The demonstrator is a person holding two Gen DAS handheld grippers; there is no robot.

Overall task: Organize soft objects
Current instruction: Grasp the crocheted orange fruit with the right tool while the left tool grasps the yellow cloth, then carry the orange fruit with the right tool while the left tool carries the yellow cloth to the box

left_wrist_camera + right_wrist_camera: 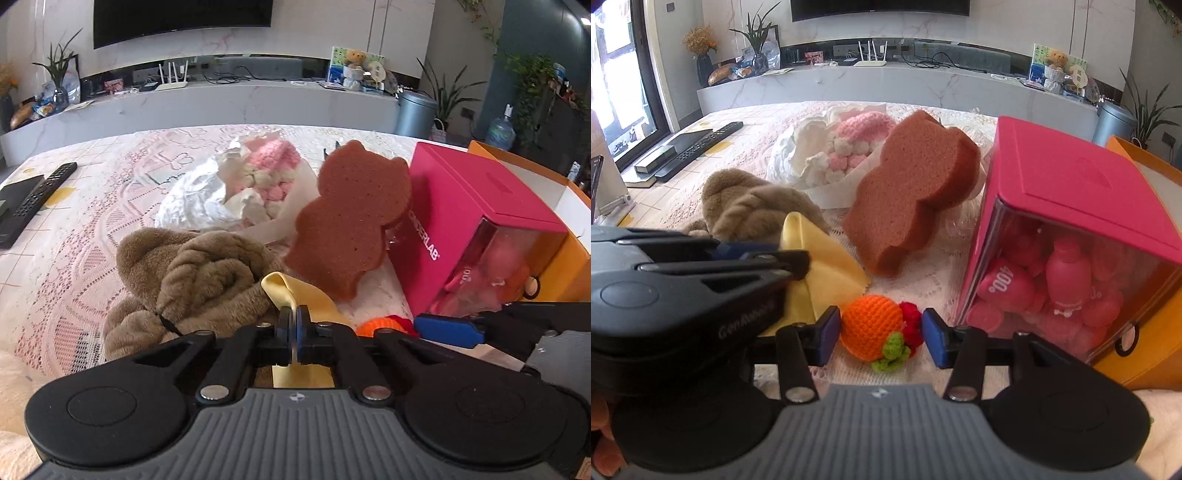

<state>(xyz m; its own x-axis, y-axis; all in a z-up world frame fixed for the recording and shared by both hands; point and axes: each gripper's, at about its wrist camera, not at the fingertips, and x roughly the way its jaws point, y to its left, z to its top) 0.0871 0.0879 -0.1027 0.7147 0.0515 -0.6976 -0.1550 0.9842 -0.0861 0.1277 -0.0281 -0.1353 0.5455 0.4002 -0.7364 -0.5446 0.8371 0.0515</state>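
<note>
The place was a home — a living room, by every sign. A large dark television (880, 7) hung on a pale marble-look wall above a long white media shelf (886, 79), where a white router (870, 55) with upright antennas sat among trailing cables. A small teddy bear (1055, 61) and picture cards stood at the shelf's right end. Potted plants (1143, 107) and a vase of dried flowers (701, 46) lined the edges, and a lidded grey bin (415, 112) stood near a water jug (500, 129). The table (74, 240) wore a lace cloth — a remote control (42, 194) lay on it.
</note>
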